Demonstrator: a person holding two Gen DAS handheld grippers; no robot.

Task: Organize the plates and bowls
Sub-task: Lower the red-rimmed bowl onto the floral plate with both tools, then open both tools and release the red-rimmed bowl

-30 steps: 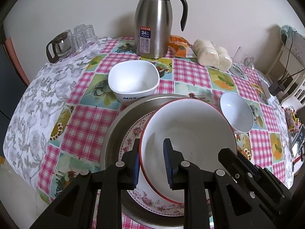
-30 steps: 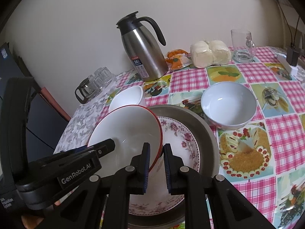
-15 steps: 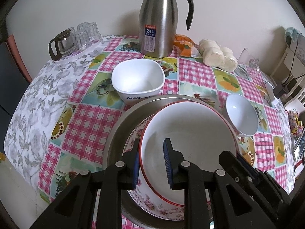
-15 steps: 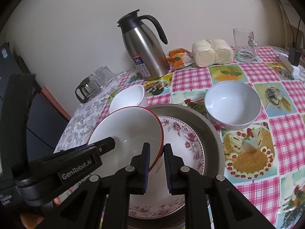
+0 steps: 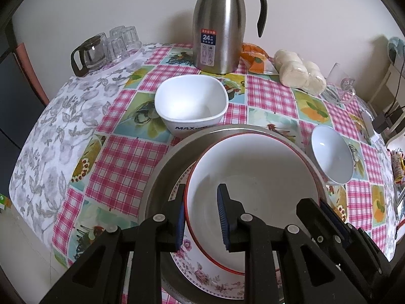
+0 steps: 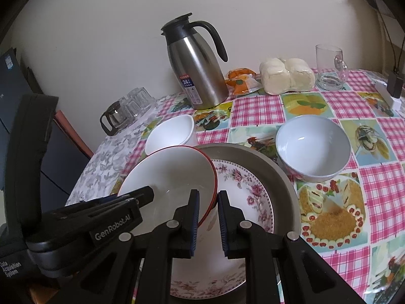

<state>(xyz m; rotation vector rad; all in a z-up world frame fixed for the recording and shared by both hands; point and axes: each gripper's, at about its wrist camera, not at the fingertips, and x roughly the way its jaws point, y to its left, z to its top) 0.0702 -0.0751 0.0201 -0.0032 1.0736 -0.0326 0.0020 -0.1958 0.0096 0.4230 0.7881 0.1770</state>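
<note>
A white bowl with a red rim [image 5: 253,177] is held, tilted, over a floral plate [image 5: 202,273] that lies in a wide metal pan [image 5: 164,177]. My left gripper [image 5: 201,217] is shut on the bowl's near-left rim. My right gripper [image 6: 208,221] is shut on the opposite rim of the same bowl [image 6: 172,177]. Each gripper also shows at the edge of the other's view. A square white bowl [image 5: 191,103] stands just behind the pan. A round white bowl [image 6: 312,147] stands to the pan's right.
A steel thermos jug [image 5: 219,25] stands at the back by the wall, with wrapped buns [image 5: 298,73] and a glass mug [image 6: 329,68] to its right. A glass pot and tumblers [image 5: 93,53] sit at the back left. The table drops off at the left.
</note>
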